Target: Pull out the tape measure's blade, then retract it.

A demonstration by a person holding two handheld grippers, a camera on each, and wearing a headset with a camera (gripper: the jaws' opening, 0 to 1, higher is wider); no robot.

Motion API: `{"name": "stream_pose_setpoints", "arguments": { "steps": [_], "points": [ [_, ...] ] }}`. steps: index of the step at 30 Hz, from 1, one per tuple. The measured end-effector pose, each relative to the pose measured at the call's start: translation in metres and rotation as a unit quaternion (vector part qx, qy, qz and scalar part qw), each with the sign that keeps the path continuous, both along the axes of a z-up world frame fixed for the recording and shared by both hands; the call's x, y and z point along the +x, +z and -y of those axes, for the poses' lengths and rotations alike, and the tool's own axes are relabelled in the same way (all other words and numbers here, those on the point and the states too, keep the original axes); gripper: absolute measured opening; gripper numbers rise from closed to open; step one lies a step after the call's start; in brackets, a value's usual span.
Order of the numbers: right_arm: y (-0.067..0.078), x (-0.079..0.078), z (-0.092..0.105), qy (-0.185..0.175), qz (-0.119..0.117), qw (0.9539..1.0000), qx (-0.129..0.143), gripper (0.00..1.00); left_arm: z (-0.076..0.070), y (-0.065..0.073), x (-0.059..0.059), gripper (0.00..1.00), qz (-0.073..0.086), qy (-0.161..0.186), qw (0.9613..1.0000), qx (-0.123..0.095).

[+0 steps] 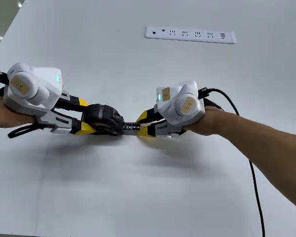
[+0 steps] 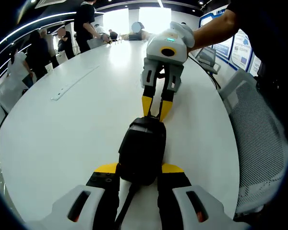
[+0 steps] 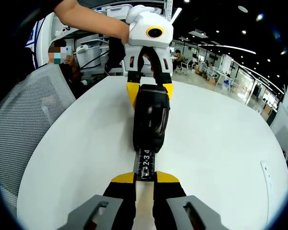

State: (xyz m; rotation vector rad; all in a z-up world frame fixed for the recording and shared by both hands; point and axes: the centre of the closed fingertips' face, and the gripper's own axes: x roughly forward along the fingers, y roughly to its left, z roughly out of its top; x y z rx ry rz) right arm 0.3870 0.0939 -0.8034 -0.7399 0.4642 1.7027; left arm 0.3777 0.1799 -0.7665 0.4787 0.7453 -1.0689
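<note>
Since only a short run of blade [image 3: 145, 164] is out, with the numbers two to four showing in the right gripper view, most of the pull is judged to lie ahead, and the risks sit in the two grips. Nearest the person the white table [image 1: 138, 197] is bare. At mid-depth, left of centre, the tape measure [image 1: 102, 119] sits on or just above it; which one cannot be told. The left gripper [image 1: 85, 116] is closed round the black case from the left. The right gripper [image 1: 142, 123] pinches the blade's end from the right, just beside the case mouth. If that pinch slips on the thin steel, the spring would likely snap the blade home. If the case twists in the left jaws, the blade could kink. Farther off, a power strip [image 1: 190, 34] lies well clear.
</note>
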Motion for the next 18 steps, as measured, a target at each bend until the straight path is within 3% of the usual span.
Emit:
{"name": "stream_pose_setpoints", "arguments": {
  "steps": [18],
  "points": [
    [-0.001, 0.003, 0.02, -0.005, 0.006, 1.0, -0.006, 0.1, 0.0, -0.001, 0.001, 0.24, 0.0, 0.0, 1.0, 0.001]
  ]
}}
